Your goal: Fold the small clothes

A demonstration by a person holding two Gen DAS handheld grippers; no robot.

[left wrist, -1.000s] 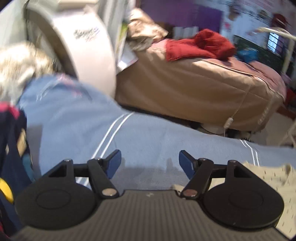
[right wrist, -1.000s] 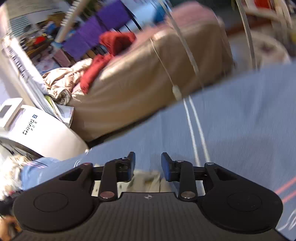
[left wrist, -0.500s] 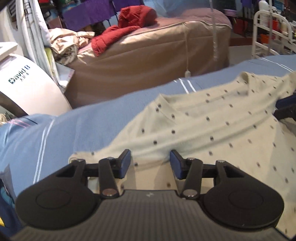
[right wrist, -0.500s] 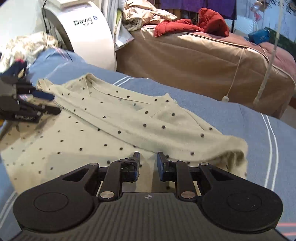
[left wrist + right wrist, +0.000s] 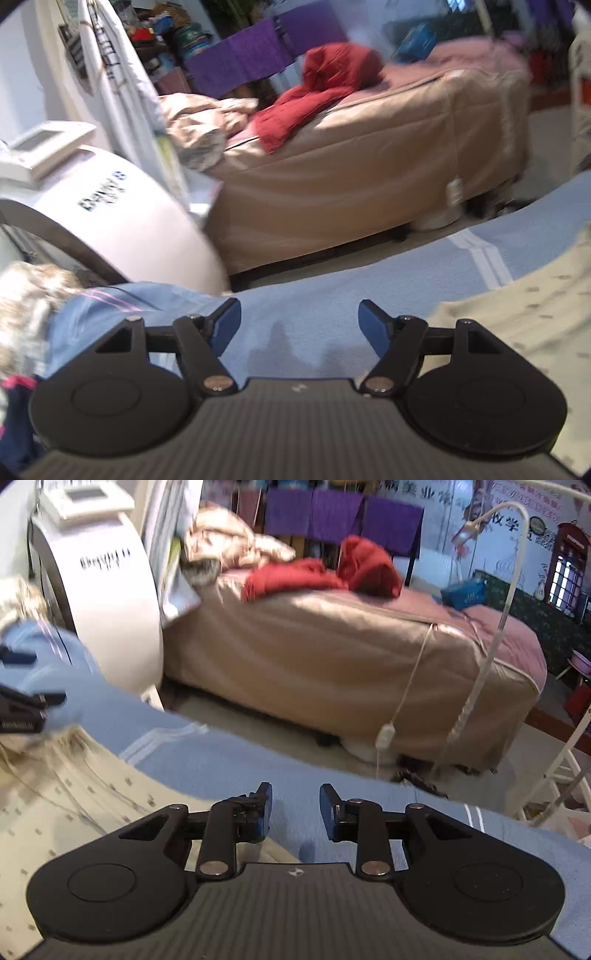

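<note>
A cream shirt with small dark dots lies spread on the blue-covered table. It shows at the right of the left wrist view (image 5: 524, 314) and at the left of the right wrist view (image 5: 74, 805). My left gripper (image 5: 299, 325) is wide open and empty over bare blue cover, left of the shirt. My right gripper (image 5: 295, 806) is open and empty over the blue cover, just past the shirt's right edge. The left gripper also shows at the far left of the right wrist view (image 5: 22, 712).
A heap of other clothes (image 5: 22, 314) lies at the table's left end. Beyond the table's far edge stand a white machine (image 5: 110, 221) and a tan bed (image 5: 332, 657) with a red garment (image 5: 321, 572). A white rack (image 5: 561, 768) stands at the right.
Both grippers have let go of the shirt and opened wider. The left one swung off the shirt to the left, the right one to the right. The shirt lies flat.
</note>
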